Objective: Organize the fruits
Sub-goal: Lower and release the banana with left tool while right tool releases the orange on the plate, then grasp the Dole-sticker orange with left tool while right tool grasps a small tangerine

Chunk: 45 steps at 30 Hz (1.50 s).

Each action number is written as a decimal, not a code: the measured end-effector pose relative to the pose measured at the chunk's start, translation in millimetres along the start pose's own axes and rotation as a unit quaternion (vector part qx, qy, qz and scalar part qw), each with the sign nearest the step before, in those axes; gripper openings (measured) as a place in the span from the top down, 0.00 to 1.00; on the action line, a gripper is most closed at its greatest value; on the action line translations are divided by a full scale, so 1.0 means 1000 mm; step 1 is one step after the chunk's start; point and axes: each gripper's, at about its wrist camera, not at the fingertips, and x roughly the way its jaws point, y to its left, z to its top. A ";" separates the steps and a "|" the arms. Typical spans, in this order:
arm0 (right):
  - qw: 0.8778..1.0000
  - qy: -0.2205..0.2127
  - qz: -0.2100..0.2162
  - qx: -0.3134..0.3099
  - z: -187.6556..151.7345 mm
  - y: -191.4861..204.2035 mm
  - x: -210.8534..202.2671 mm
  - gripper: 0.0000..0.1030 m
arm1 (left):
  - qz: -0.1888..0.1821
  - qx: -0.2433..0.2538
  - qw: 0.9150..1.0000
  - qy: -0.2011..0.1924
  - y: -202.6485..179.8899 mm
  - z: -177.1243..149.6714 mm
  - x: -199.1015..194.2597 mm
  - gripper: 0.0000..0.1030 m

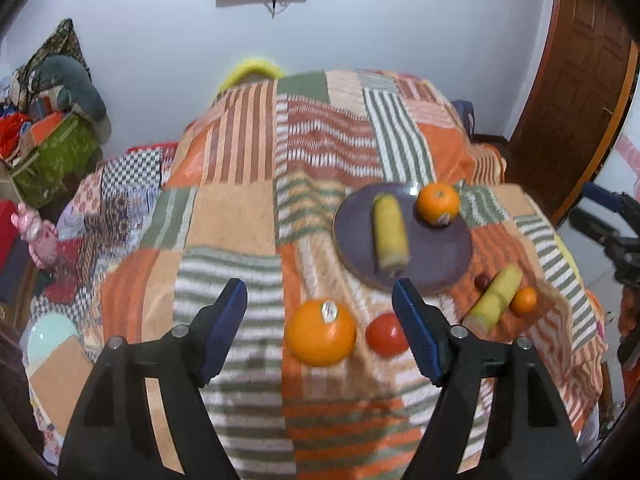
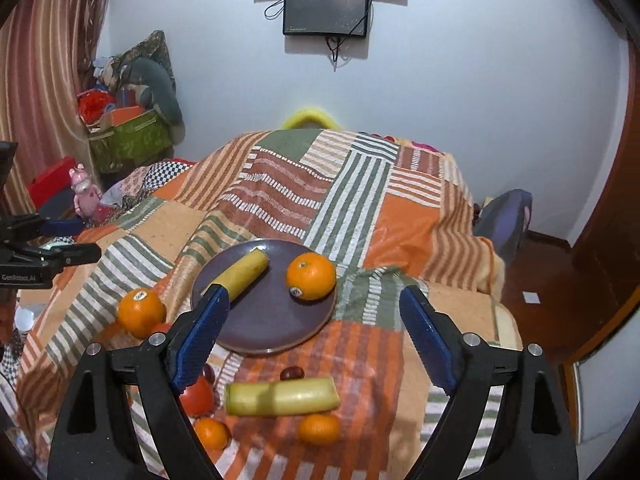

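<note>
plate (image 2: 256, 332) on patchwork blanket (image 2: 360, 208) holds orange (image 2: 311, 276) and yellow stick (image 2: 244, 272). second orange (image 1: 321, 332), tomato (image 1: 384, 335), another stick (image 2: 282, 396) lie beside plate. left gripper (image 1: 320, 328), right gripper (image 2: 316, 344): jaws spread, empty.

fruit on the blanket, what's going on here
A person with a gripper in each hand is sorting fruit onto a purple plate. The plate holds a banana piece and an orange. Another orange, a tomato, a second banana piece and small fruits lie on the blanket. The left gripper and right gripper are open and empty.
</note>
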 end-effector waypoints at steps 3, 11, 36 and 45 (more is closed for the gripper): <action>1.000 0.009 0.006 0.016 -0.013 -0.001 -0.002 0.17 | -0.007 -0.003 1.000 0.029 0.004 -0.020 0.011 0.27; 0.998 0.048 -0.003 0.048 -0.054 -0.010 0.007 0.17 | -0.014 -0.008 0.997 0.075 0.007 -0.055 0.039 0.27; 0.985 0.145 0.030 0.088 -0.113 -0.026 0.064 0.65 | -0.037 -0.025 0.994 0.098 0.002 -0.048 0.106 0.27; 0.986 0.137 0.035 0.093 -0.111 -0.028 0.059 0.66 | -0.030 -0.023 0.995 0.093 0.004 -0.047 0.107 0.34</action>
